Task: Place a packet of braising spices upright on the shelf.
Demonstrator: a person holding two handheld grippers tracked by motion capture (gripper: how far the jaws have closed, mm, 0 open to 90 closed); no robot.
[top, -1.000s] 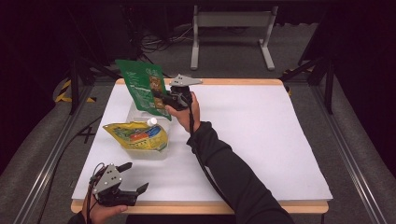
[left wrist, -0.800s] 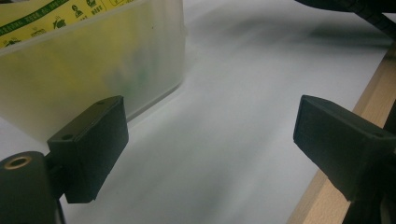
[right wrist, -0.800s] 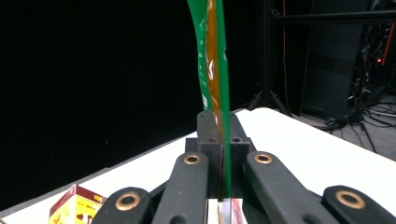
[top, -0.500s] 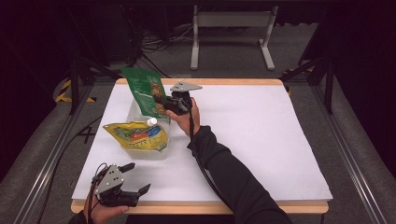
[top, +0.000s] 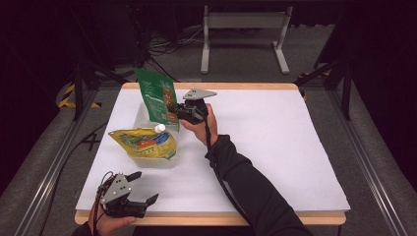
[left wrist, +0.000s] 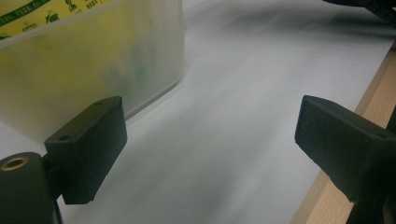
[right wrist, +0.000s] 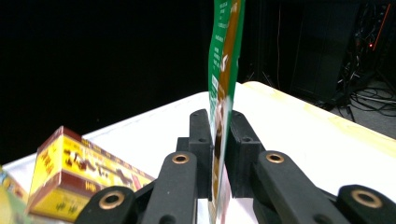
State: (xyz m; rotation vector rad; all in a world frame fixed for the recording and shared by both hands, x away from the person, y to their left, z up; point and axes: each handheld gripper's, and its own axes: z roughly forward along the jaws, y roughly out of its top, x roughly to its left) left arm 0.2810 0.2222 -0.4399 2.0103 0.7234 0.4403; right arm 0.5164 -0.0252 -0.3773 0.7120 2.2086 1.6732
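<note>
High view showed a big white table point(top: 275, 147) with a wooden edge. Dark floor, cables and a grey metal stand point(top: 244, 34) lay behind it, hard to make out in the gloom.

A clear plastic tub point(top: 147, 160) sat on the left part of the table. Its walls were cloudy, so the stuff low inside was a blur. A yellow pouch point(top: 142, 142) with a white cap point(top: 160, 128) lay across its top.

A green pouch point(top: 157, 98) stood upright over the far end of the tub. The right gripper point(top: 177, 109) was clamped on its right edge. In the right gripper view the two black jaws pinched the thin green pouch point(right wrist: 223, 70) between them, and its top was cut off by the frame. A yellow and red box point(right wrist: 79, 175) sat low at the left, partly cut off too.

The left gripper point(top: 142, 189) rested near the front edge, held by a hand point(top: 110, 223), its jaws spread wide with nothing in them. In the left gripper view the tub point(left wrist: 93, 60) was near the left jaw, its top cut off.
</note>
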